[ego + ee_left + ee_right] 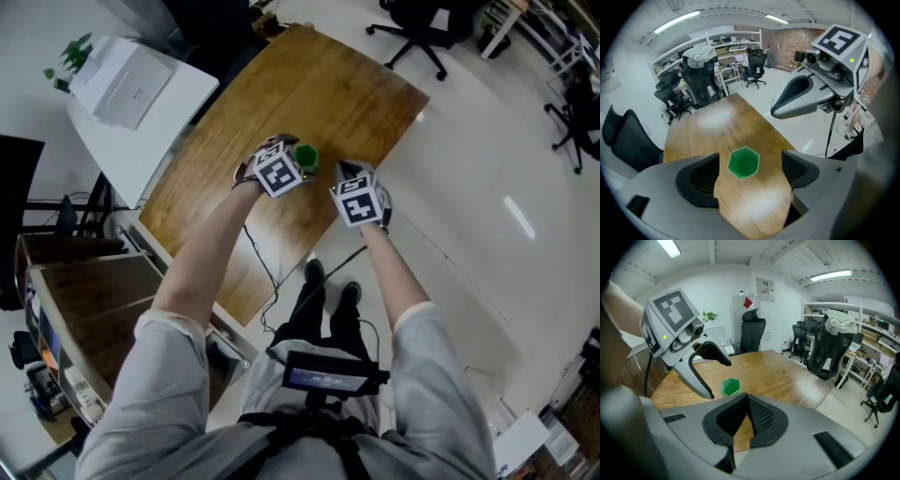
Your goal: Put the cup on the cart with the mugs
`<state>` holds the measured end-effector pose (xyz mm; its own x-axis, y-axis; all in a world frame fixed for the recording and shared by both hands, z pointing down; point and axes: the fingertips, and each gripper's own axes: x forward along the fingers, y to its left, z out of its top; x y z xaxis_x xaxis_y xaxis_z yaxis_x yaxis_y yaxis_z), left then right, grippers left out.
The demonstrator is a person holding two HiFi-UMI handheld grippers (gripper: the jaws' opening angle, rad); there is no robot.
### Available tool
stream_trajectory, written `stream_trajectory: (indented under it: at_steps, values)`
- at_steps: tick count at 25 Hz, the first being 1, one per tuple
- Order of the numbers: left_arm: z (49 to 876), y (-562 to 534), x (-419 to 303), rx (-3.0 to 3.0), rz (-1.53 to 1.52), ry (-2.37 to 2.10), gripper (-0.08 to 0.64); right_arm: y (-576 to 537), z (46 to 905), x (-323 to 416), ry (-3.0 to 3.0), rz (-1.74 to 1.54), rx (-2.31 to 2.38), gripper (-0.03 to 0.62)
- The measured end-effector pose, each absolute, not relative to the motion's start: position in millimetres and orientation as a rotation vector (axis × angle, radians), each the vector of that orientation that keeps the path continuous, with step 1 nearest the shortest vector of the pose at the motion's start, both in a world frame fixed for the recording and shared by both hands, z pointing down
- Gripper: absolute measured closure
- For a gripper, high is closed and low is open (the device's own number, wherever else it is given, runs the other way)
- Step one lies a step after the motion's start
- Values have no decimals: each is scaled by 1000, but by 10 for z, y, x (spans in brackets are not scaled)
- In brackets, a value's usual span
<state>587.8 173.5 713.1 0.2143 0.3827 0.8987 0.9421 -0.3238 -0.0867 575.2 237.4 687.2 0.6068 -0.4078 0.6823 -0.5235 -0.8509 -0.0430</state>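
Cup (743, 162): green, hexagonal, upright and open-mouthed on the wooden table (319, 84), near its 5 o'clock edge in the head view. Left gripper (289, 161): poised over the cup, jaws spread wide, the cup framed between them untouched. Right gripper (744, 408): at the cup's 4 o'clock, jaws pressed together, holding nothing.

The person wears a light grey shirt (159, 403) with short sleeves (178, 323), black trousers (314, 323) and black shoes (315, 273). A black box (325, 373) is on black straps (352, 450) at the chest. The left gripper (750, 176) and the right gripper (743, 420) are grey with black pads (701, 180). Each has a white cube (278, 172) with black square markers. A thin black cable (260, 258) comes from the left gripper.
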Motion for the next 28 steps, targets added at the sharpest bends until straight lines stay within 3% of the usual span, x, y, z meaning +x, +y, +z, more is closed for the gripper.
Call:
stream_trajectory:
  at_steps: [19, 22, 28]
  values:
    - [7862, 1682, 5977, -1538, -1251, -1298, 143, 2482, 7270, 6064, -699, 1192, 2698, 591]
    - [7885, 1689, 6004, -1547, -1270, -1254, 232, 2557, 7264, 6086, -675, 1188, 2721, 591]
    - [7835, 1775, 5982, -1587, -1277, -1285, 233, 2582, 7275, 6047, -693, 1192, 2702, 591]
